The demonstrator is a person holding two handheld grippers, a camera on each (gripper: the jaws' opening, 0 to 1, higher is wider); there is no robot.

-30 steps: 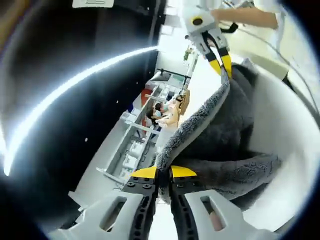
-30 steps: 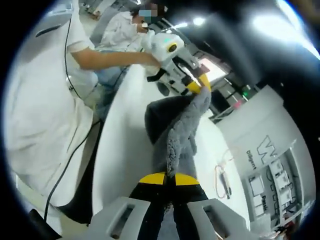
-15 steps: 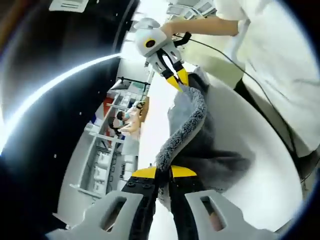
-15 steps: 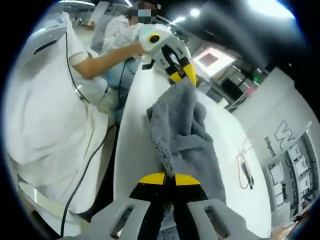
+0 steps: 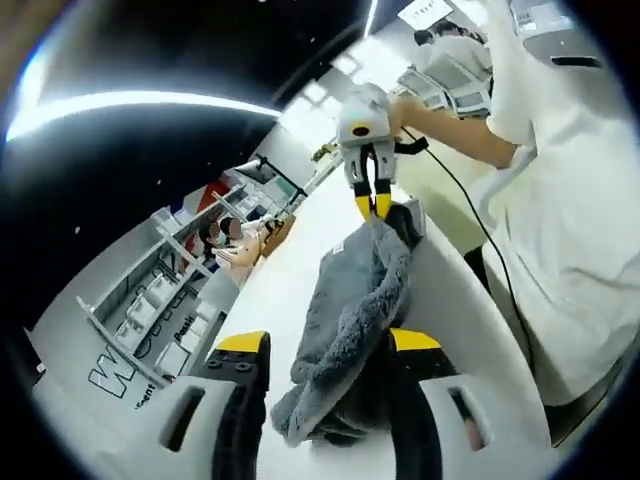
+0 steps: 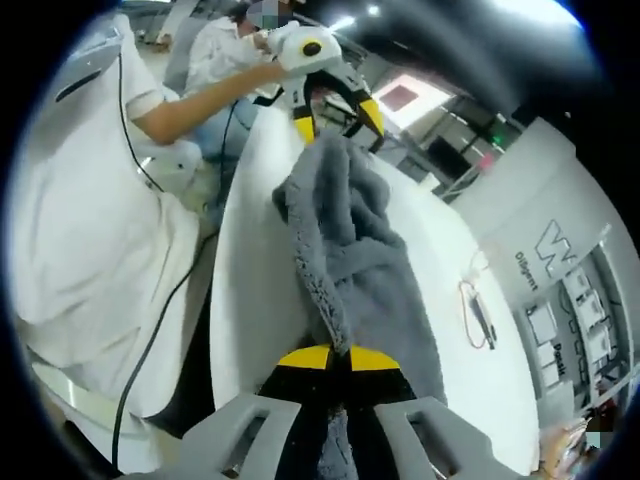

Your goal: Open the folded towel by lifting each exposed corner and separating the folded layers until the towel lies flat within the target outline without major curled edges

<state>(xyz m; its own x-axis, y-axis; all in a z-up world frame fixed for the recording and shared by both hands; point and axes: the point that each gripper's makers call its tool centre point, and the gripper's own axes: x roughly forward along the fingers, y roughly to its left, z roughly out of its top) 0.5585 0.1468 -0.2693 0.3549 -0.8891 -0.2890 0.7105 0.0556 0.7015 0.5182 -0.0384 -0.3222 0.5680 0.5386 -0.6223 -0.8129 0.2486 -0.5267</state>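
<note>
The grey towel (image 5: 352,300) lies bunched in a long heap on the white table (image 5: 300,290). My left gripper (image 5: 328,342) is open, its yellow-tipped jaws wide apart on either side of the towel's near end. At the far end, my right gripper (image 5: 372,207) is shut on a corner of the towel. In the right gripper view the towel (image 6: 355,250) runs from my shut right gripper (image 6: 335,357) up to the open left gripper (image 6: 337,120), whose jaws straddle the towel's top edge.
A person in white clothing (image 6: 90,200) stands along the table's edge (image 6: 222,290), with a black cable hanging by them. A thin cord (image 6: 478,312) lies on the table beside the towel. Shelving (image 5: 160,300) and another person sit beyond the table.
My left gripper has opened and let go of the towel corner. The towel, held stretched between both grippers before, now sags in a heap on the table. Both views have swung.
</note>
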